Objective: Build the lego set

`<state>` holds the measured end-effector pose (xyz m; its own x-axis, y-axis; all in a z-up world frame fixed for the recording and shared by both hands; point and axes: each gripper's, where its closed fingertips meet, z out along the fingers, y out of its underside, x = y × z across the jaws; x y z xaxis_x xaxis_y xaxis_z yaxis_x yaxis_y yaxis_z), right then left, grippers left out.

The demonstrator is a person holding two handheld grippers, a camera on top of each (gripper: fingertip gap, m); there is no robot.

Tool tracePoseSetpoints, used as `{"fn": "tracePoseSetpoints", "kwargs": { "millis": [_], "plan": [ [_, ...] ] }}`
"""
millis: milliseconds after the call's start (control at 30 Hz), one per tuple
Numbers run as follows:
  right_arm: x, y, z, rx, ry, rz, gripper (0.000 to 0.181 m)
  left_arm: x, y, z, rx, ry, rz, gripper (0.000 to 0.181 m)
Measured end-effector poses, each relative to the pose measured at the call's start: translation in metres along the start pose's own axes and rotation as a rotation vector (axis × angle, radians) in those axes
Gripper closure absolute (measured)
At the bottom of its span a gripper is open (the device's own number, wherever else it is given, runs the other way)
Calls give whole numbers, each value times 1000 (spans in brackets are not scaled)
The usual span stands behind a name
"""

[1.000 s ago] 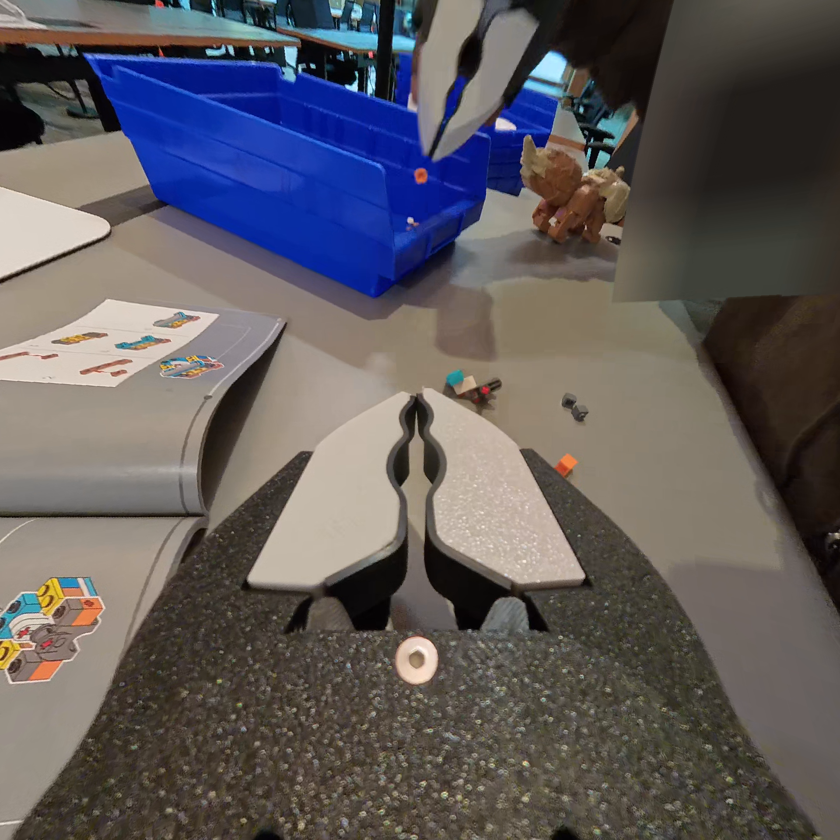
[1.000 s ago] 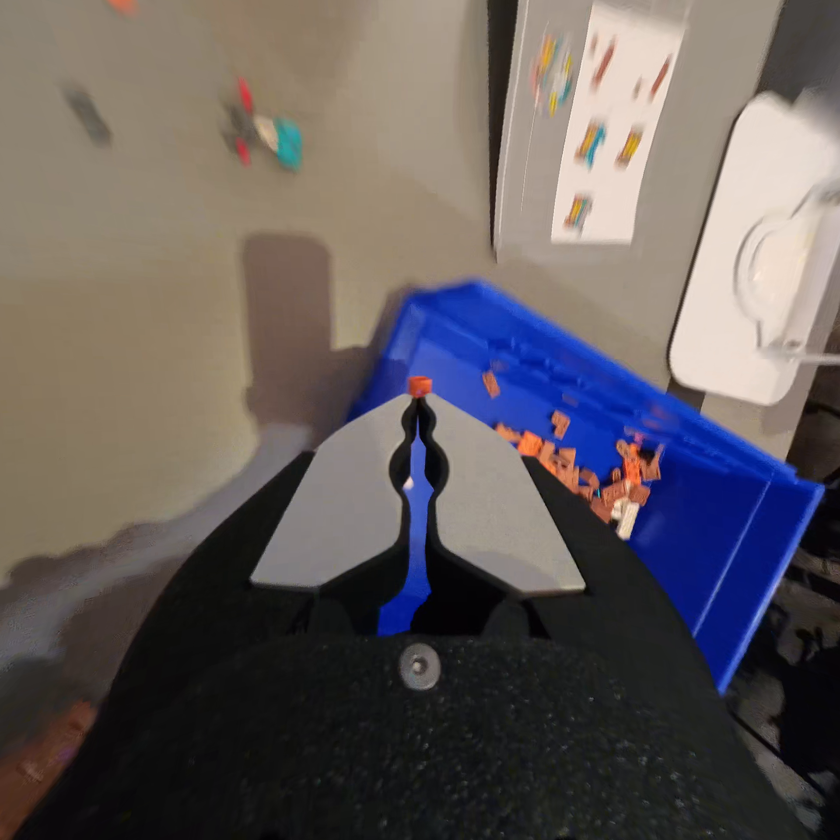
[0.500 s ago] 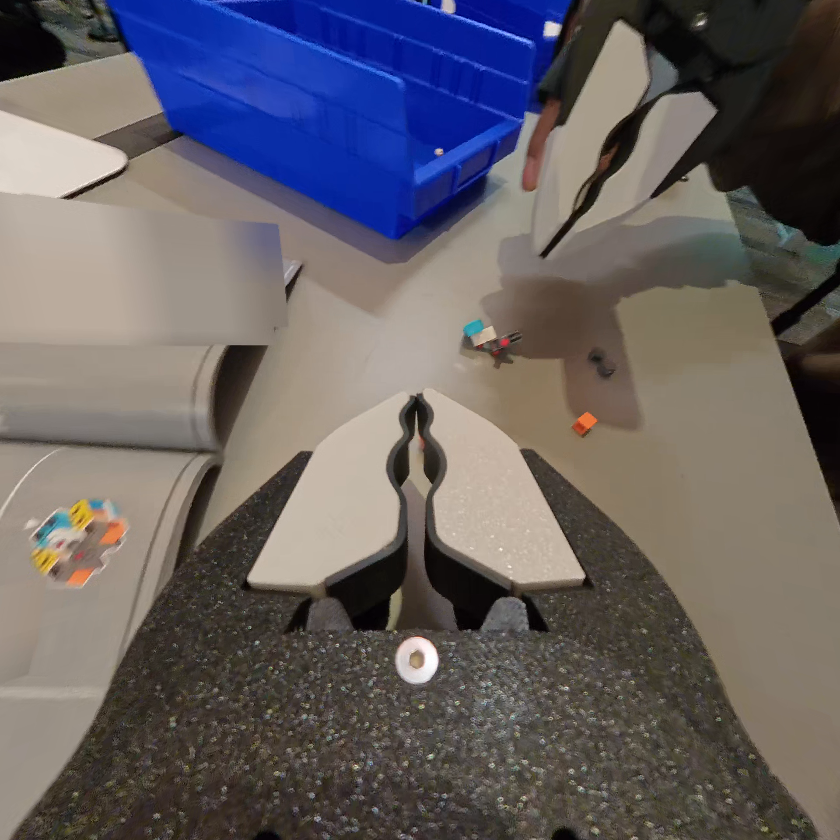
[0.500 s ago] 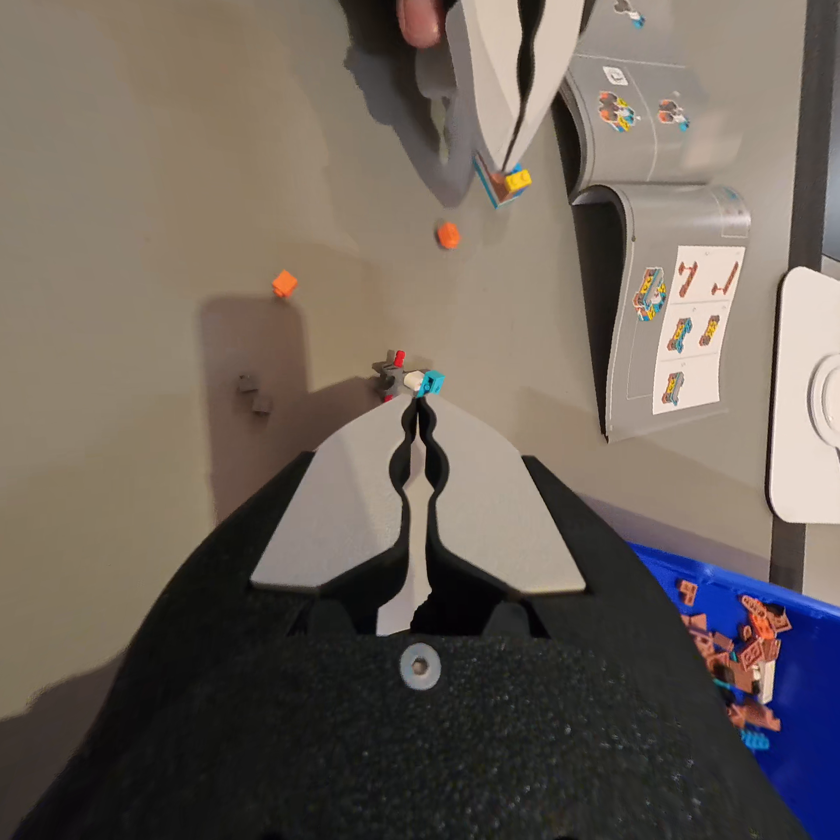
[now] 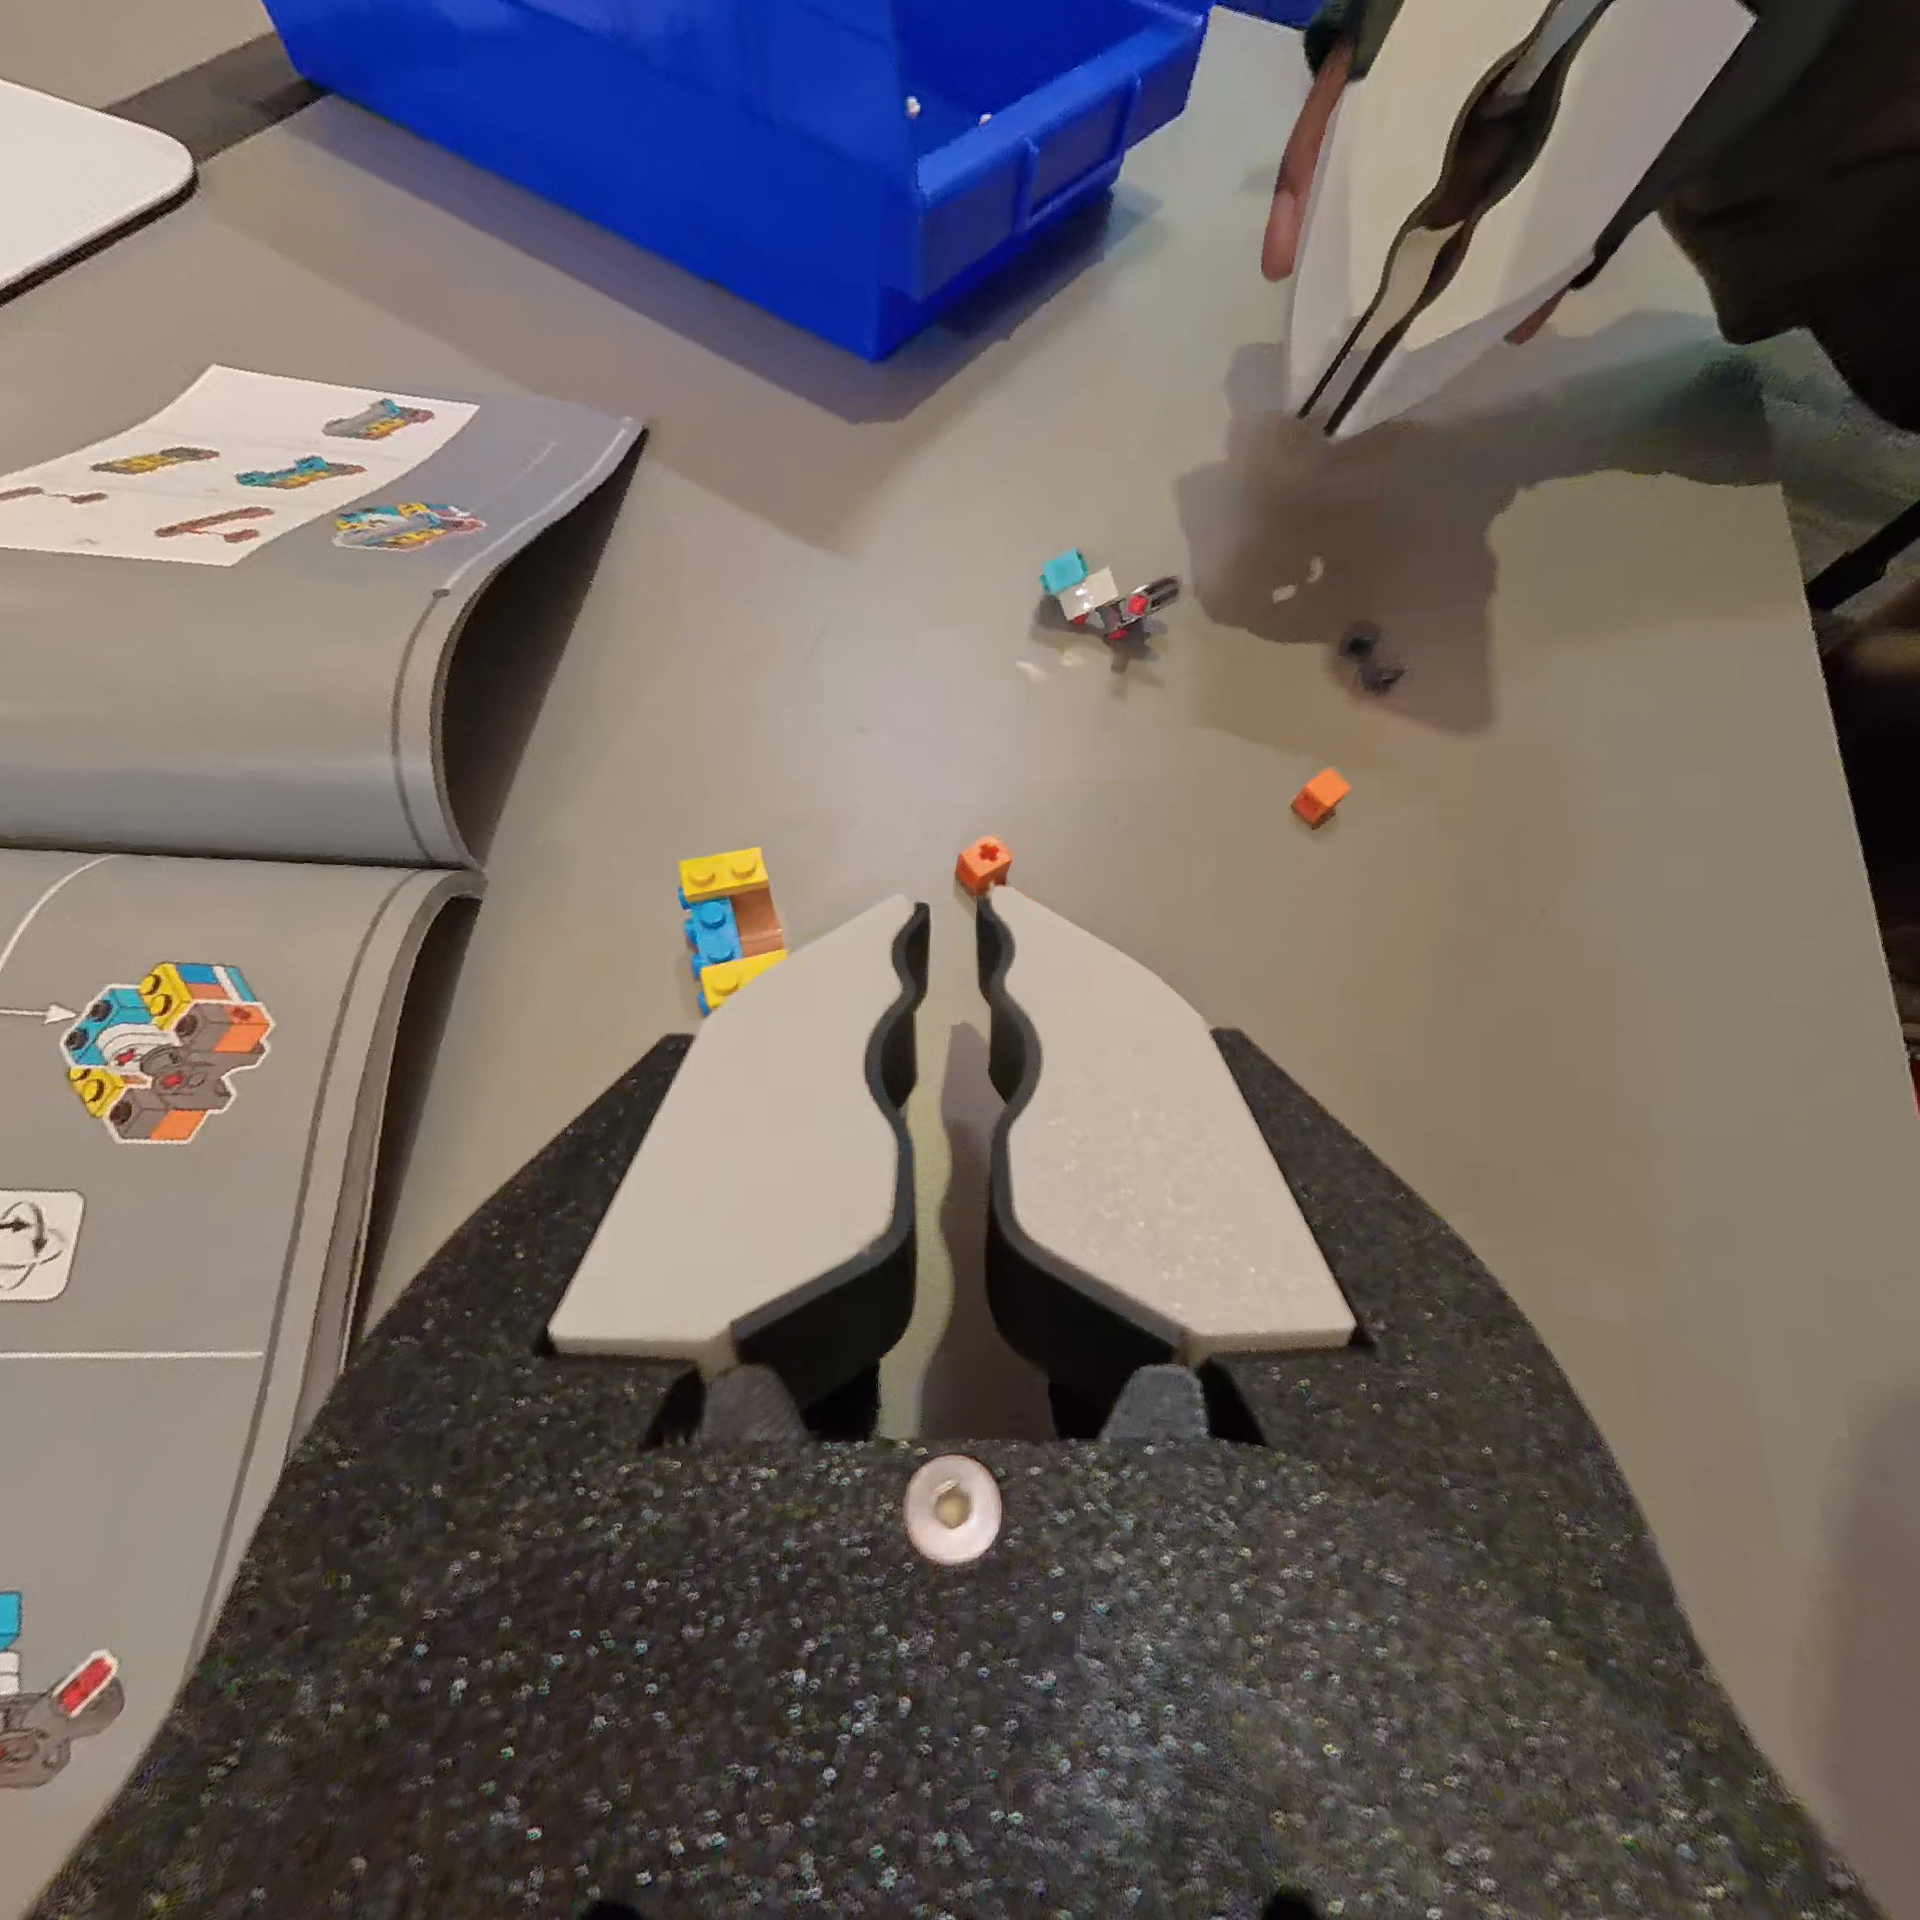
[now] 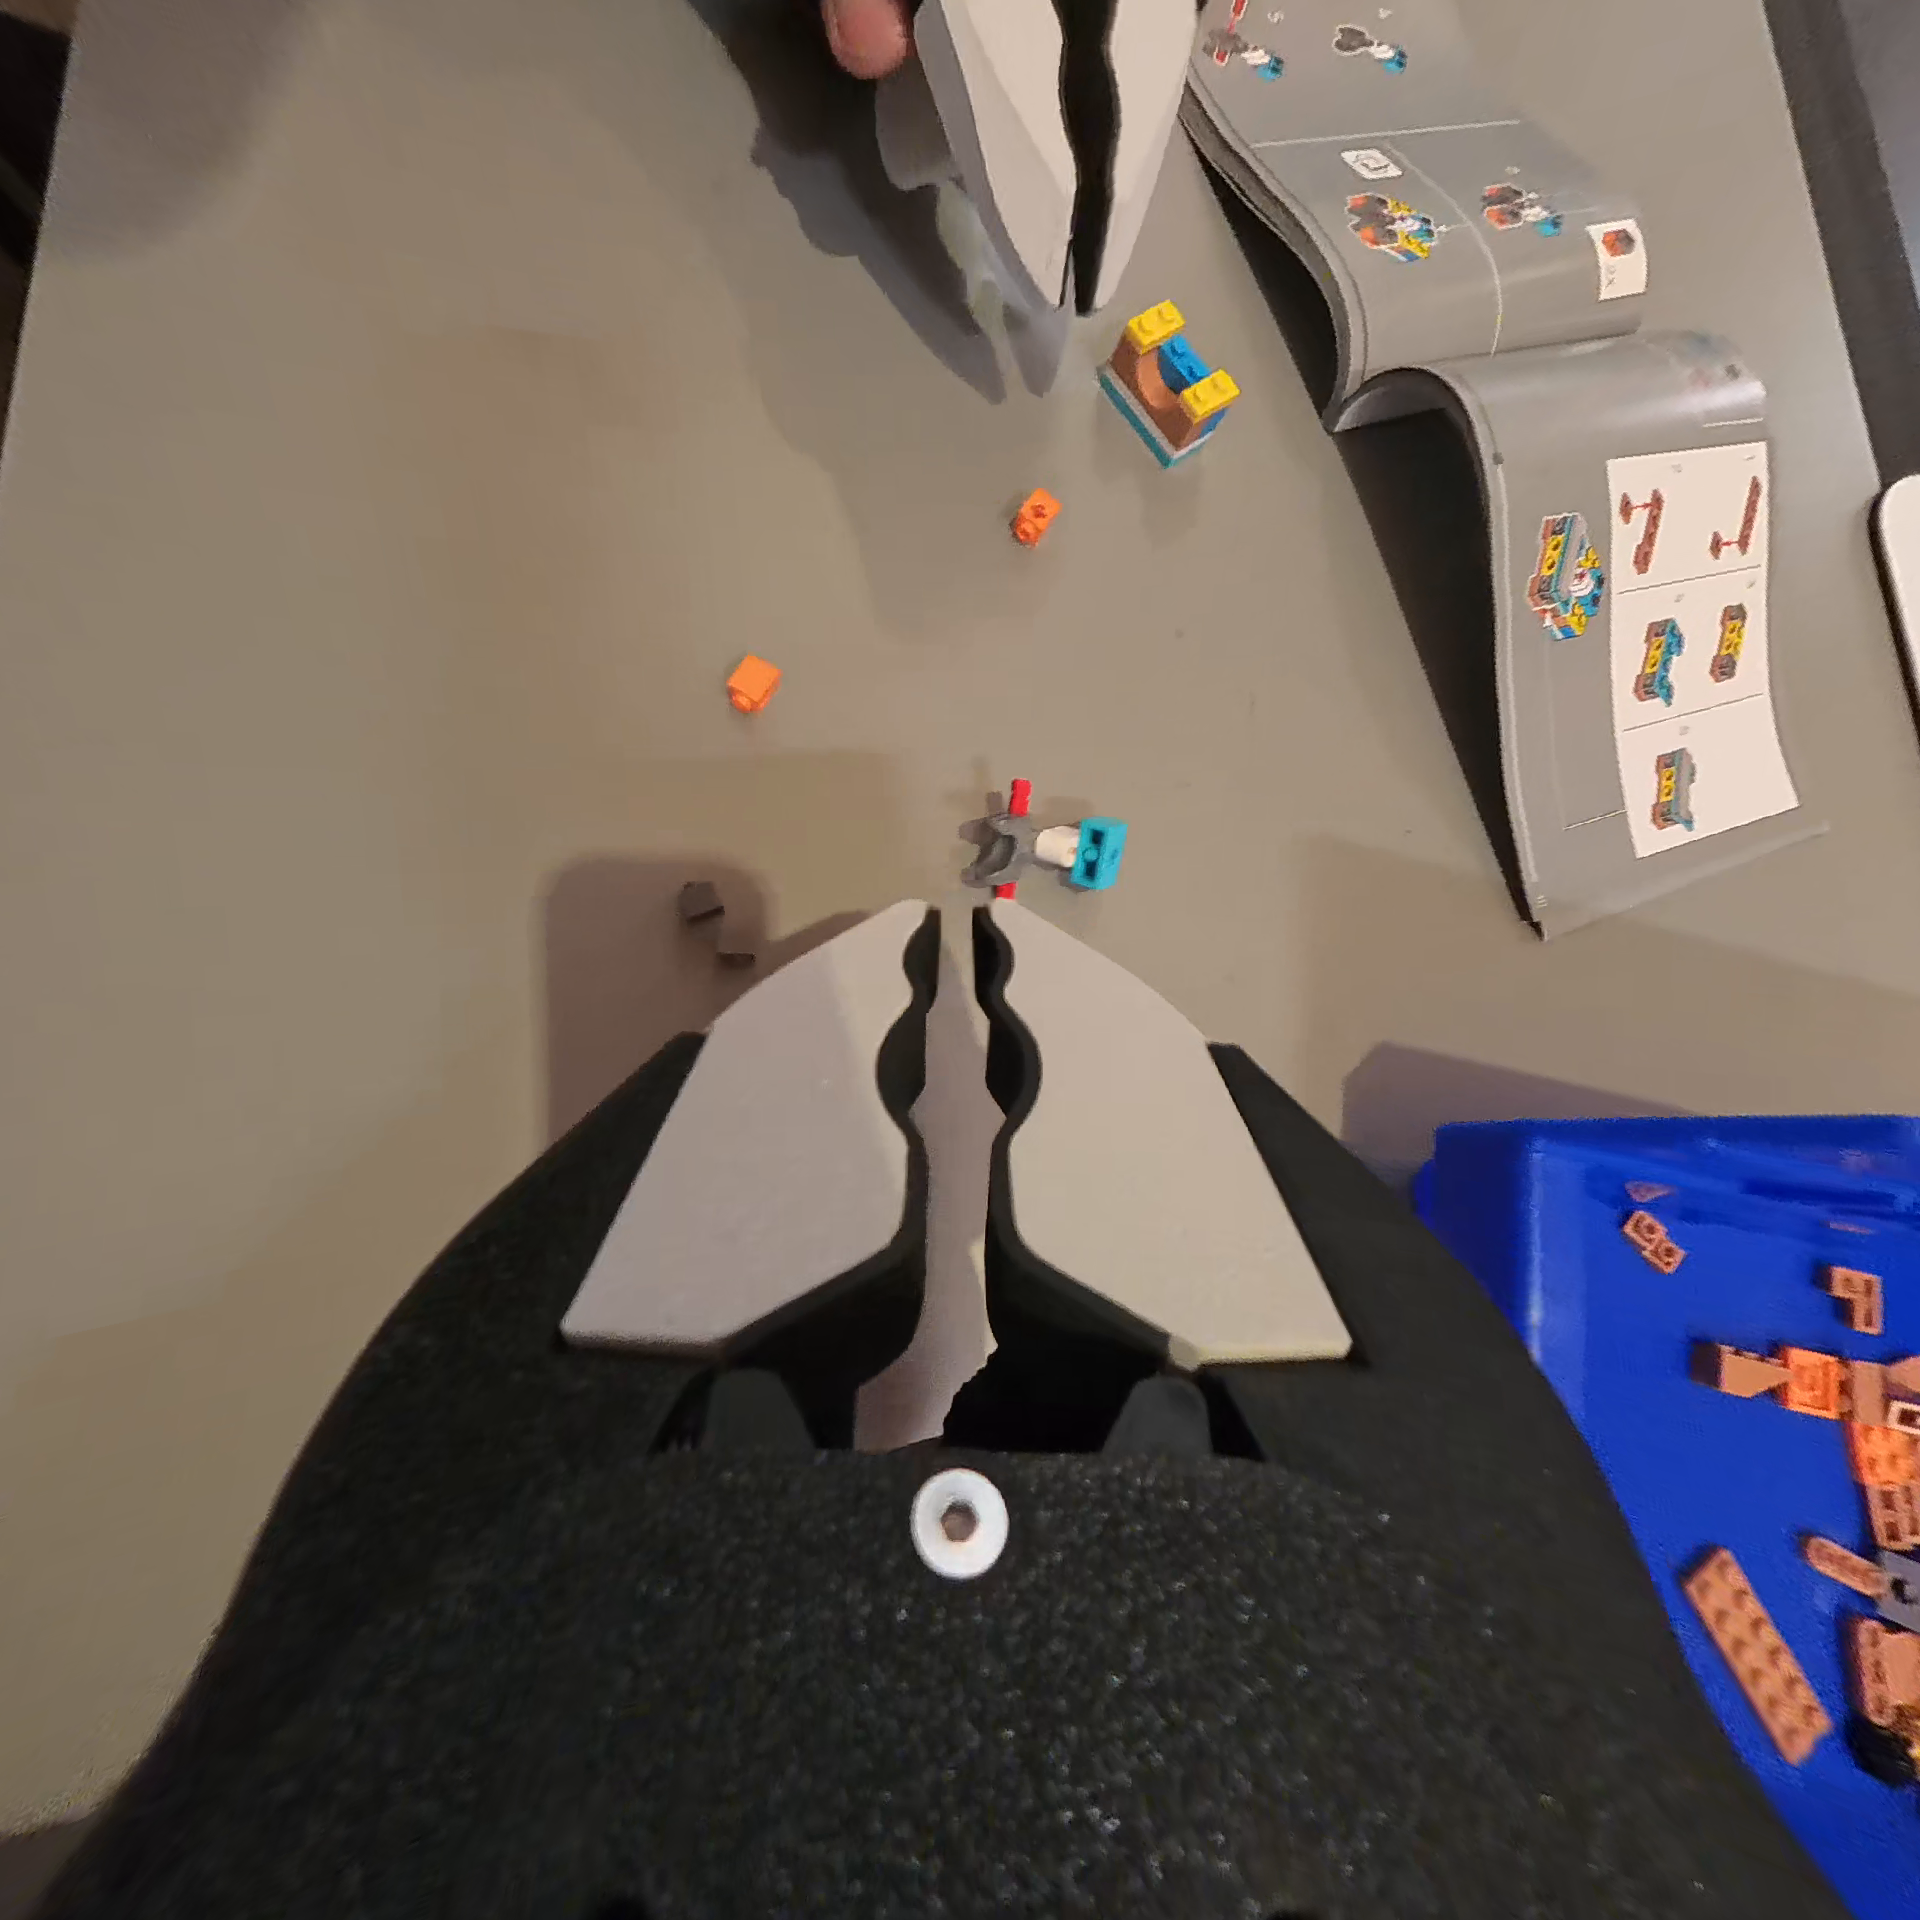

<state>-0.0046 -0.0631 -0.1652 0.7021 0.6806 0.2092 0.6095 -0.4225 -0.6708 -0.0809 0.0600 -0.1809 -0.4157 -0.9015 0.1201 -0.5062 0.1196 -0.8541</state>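
Grey desk point(image 5: 852, 727) | open instruction booklet point(image 5: 260, 727), diagrams only | yellow-blue brick assembly point(image 5: 727, 925) beside left gripper point(image 5: 951, 909), long axis away from camera | both jaws slightly parted, empty | right gripper point(image 6: 956, 912) near small grey-teal piece point(image 6: 1044, 844).

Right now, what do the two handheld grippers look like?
Both match: the left gripper and right gripper each have two flat light-grey fingers with wavy black inner edges, on a speckled black foam-textured body with one silver screw. No cables or markings visible.

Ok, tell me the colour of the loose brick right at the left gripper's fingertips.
Orange brick, clearest in the left wrist view.
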Motion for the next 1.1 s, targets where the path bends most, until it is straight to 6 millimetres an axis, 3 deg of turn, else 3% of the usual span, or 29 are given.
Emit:
{"fn": "tracePoseSetpoints", "kwargs": {
  "millis": [433, 767, 1100],
  "plan": [
    [-21, 15, 0, 101, -8, 123, 171, 21, -7, 9, 18, 76, 48, 169],
    [-33, 23, 11, 141, -88, 127, 168, 59, -12, 30, -11, 200, 93, 167],
    [-41, 24, 18, 97, -102, 70, 167, 69, -8, 31, -41, 252, 121, 165]
  ]
}}
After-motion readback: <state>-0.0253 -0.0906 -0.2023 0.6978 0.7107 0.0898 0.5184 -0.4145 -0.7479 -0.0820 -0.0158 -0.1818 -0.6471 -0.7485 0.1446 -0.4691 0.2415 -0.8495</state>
